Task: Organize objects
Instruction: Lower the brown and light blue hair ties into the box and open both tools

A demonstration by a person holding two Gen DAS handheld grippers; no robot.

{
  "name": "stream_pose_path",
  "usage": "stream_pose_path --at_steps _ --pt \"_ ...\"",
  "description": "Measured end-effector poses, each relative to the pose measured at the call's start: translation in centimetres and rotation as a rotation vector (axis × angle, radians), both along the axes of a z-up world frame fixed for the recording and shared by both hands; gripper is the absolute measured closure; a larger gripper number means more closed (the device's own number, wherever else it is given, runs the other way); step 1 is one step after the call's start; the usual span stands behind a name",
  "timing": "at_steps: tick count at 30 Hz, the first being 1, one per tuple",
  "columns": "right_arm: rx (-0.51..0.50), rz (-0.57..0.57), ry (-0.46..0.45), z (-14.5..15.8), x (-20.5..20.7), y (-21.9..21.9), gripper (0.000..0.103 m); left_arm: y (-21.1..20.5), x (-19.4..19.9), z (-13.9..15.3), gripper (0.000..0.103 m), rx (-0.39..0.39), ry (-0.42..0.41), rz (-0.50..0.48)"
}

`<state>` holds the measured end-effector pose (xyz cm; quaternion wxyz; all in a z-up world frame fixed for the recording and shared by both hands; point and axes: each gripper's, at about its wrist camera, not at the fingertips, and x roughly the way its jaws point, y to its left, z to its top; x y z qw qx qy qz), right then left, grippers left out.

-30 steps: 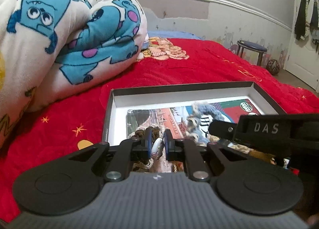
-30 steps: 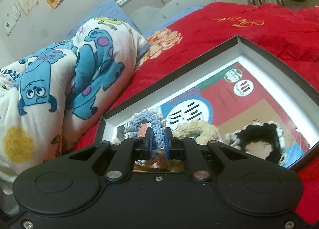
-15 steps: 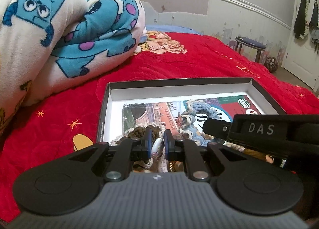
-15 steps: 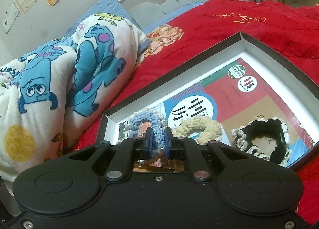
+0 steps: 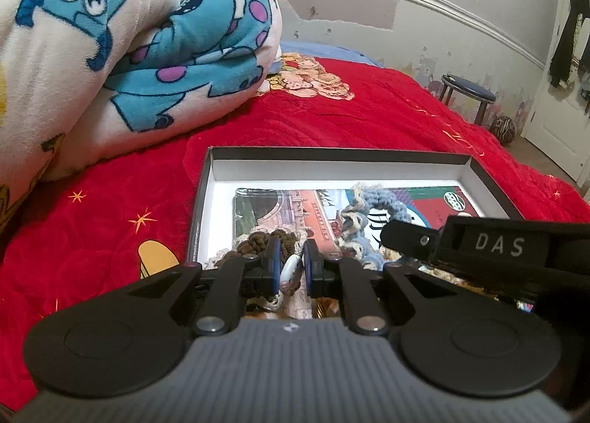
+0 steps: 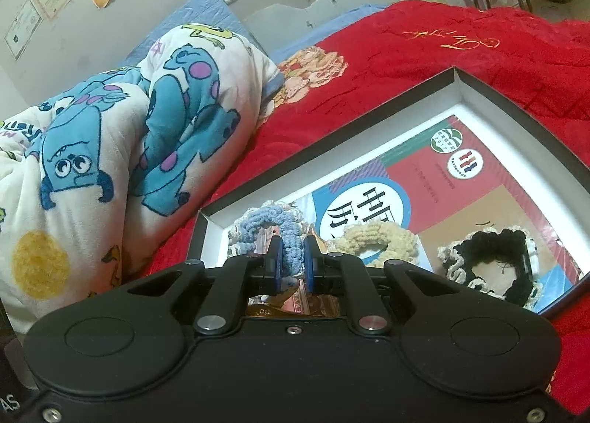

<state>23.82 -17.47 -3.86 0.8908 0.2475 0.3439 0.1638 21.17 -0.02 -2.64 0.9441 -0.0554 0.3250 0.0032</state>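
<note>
Crocheted yarn fills both views, and each gripper is pinched on a piece of it.

From the left wrist camera, the left gripper [image 5: 288, 271] has its fingers [image 5: 273, 264] drawn narrow around the cream edge of a brown scrunchie [image 5: 260, 243], which lies in the near left corner of a shallow black-rimmed box [image 5: 332, 154] on a red bedspread [image 5: 368, 117]. Only a thin loop sits between the pads. If the person lifts now, that loop may slide free, or the soft ring may stretch and spring back into the box. The right gripper's black body [image 5: 490, 246] crosses the lower right of this view, near enough that I judge the two tools could knock together if either swings inward.

From the right wrist camera, the right gripper [image 6: 291, 262] has its fingers [image 6: 309, 264] closed on a blue scrunchie [image 6: 273, 227] that stands arched above the box floor. A cream scrunchie [image 6: 376, 238] lies just beside it, and a black scrunchie [image 6: 490, 260] with pale trim rests farther right on a printed sheet [image 6: 442, 172]. The blue ring's frilled edge looks close to the cream one, so pulling it away could snag and drag the neighbour. A rolled cartoon blanket [image 6: 110, 150] sits near the box's left side and could catch anything carried that way.
</note>
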Motion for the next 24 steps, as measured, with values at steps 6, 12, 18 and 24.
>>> stream_pose_path --at_steps 6,12,18,24 --pt "-0.036 0.005 -0.008 0.0 0.0 0.6 0.090 0.4 0.1 -0.1 0.086 -0.028 0.012 0.014" --pt "-0.029 0.012 0.004 -0.2 0.5 0.2 0.090 0.4 0.3 -0.5 0.086 -0.032 0.026 0.020" --pt "-0.038 0.058 0.035 -0.3 1.3 -0.3 0.090 0.4 0.2 -0.3 0.085 -0.043 0.026 0.011" --pt "-0.036 0.069 0.043 -0.3 1.2 -0.2 0.090 0.7 0.0 0.0 0.084 -0.060 0.024 0.008"
